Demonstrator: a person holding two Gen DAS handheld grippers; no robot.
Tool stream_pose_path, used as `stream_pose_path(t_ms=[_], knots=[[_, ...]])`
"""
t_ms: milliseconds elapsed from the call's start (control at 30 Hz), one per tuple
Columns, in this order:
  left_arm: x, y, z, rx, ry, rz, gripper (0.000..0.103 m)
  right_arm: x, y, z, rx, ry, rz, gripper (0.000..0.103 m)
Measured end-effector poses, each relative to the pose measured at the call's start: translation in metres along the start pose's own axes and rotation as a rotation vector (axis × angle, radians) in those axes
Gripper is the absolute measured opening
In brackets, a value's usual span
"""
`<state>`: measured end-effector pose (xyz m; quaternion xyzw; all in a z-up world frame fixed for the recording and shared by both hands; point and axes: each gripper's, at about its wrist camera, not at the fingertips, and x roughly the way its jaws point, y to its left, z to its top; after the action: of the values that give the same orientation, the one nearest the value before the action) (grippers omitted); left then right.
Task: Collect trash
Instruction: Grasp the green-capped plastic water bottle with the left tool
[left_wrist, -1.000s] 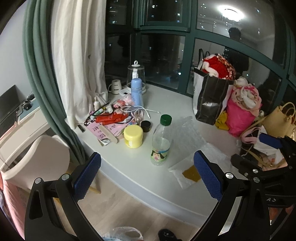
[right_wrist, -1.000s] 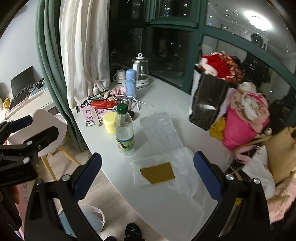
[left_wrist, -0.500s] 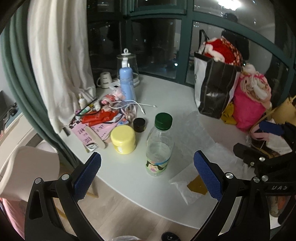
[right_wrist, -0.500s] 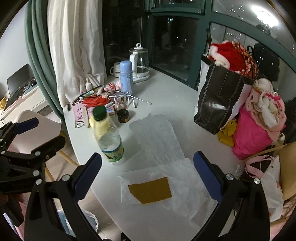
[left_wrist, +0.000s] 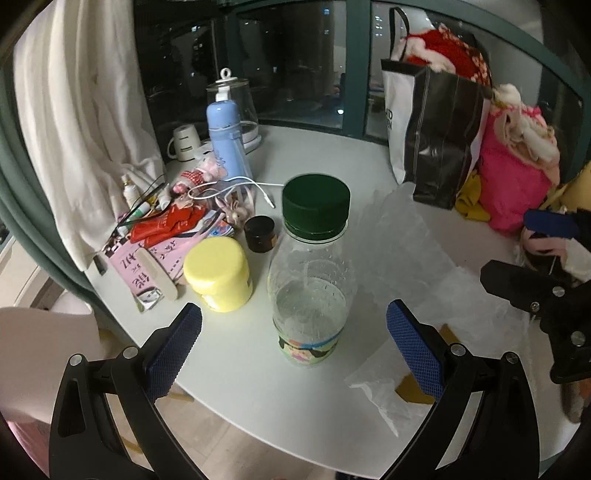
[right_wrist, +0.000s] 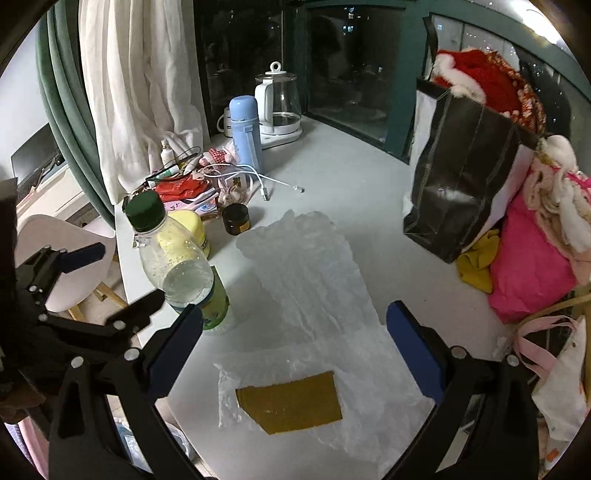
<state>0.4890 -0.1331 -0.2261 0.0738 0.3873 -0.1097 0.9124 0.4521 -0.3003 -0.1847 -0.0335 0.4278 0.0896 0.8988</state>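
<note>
Bottle (left_wrist: 308, 273) stands upright, frame centre, between my left gripper's (left_wrist: 293, 345) spread, empty jaws; right gripper (right_wrist: 295, 350) likewise released.

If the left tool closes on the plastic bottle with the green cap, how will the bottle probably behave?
The plastic bottle looks nearly empty, so it is probably light. Its thin clear wall may dent under the left tool, which is open around it. Being tall and narrow, it could tip if one pad touches it first.
</note>
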Motion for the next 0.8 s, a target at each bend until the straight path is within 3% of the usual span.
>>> stream_pose_path(t_ms=[333, 800], knots=[[0.035, -0.007, -0.003, 0.025, -0.006, 0.008, 0.097, 0.026, 0.002, 0.006, -0.023, 0.007, 0.065, 0.097], [0.053, -0.009, -0.006, 0.028, -0.026, 0.007, 0.097, 0.039, 0.008, 0.003, -0.041, 0.01, 0.123, 0.097]])
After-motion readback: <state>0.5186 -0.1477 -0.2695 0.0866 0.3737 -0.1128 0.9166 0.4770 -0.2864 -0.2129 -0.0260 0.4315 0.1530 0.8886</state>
